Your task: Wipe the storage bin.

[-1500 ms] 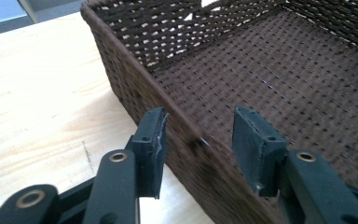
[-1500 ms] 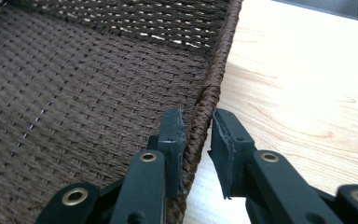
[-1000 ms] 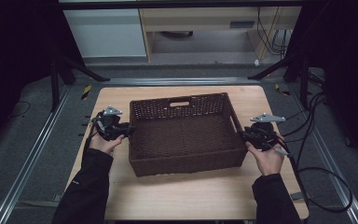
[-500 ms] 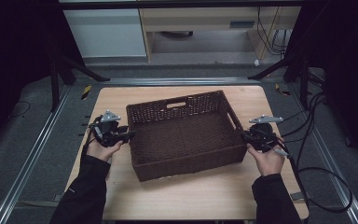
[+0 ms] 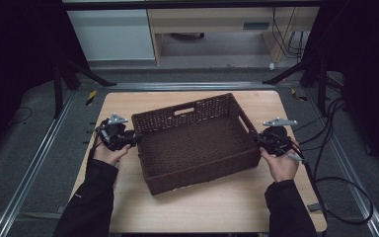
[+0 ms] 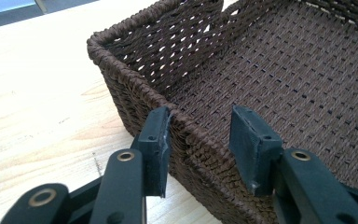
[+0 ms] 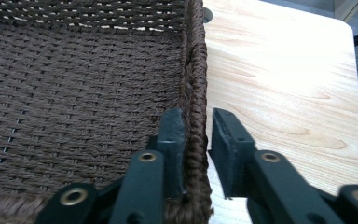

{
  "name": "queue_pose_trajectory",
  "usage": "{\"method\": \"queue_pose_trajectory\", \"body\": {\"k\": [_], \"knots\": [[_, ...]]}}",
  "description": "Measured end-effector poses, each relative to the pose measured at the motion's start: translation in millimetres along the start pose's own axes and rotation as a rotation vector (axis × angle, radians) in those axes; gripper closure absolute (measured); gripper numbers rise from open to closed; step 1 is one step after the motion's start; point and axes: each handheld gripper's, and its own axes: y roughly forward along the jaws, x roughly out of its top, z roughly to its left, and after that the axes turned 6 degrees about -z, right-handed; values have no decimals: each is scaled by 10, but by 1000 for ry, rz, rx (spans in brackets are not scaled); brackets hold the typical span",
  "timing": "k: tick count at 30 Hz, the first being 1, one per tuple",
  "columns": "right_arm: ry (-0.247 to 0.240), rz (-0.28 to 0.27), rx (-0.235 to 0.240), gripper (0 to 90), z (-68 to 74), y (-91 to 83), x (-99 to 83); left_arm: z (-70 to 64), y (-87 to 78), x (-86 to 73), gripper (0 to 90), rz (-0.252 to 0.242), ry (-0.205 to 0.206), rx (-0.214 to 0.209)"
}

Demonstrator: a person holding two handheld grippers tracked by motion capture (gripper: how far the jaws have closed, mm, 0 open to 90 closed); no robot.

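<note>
Overhead, both forearms reach in from the near edge, one hand at each short end of the single brown wicker basket (image 5: 196,139), which sits skewed on the wooden table (image 5: 217,207). The left gripper (image 5: 133,140) meets the basket's left wall, the right gripper (image 5: 257,140) its right wall. In the left gripper view, the two jaws stand spread astride the woven rim (image 6: 186,126), one outside touching it, one inside and apart. In the right gripper view, the jaws straddle the rim (image 7: 196,116) closely, the inner one pressed against the weave, the outer just beside it.
</note>
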Motion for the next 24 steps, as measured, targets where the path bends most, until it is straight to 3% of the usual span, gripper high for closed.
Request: {"method": "queue_pose_trajectory", "body": {"k": [4, 5, 8, 10, 11, 16, 24], "knots": [[6, -5, 2, 709, -18, -65, 6, -76, -64, -40, 575, -3, 16, 11], [1, 1, 1, 714, -16, -61, 3, -108, -99, -55, 573, -3, 37, 16], [-3, 3, -10, 727, -15, -38, 3, -116, -124, -58, 571, -5, 46, 6], [-12, 11, -29, 802, -20, -13, 18, -90, -151, -40, 543, -10, 39, -3], [-17, 13, -33, 806, -27, -5, 23, -37, -173, -12, 533, -32, 36, 6], [-10, 20, -26, 811, -50, 26, 39, 122, -154, 70, 516, -43, 21, 27], [-5, 7, -40, 805, -79, 102, 66, 414, 113, 185, 499, -22, 19, 49]]}}
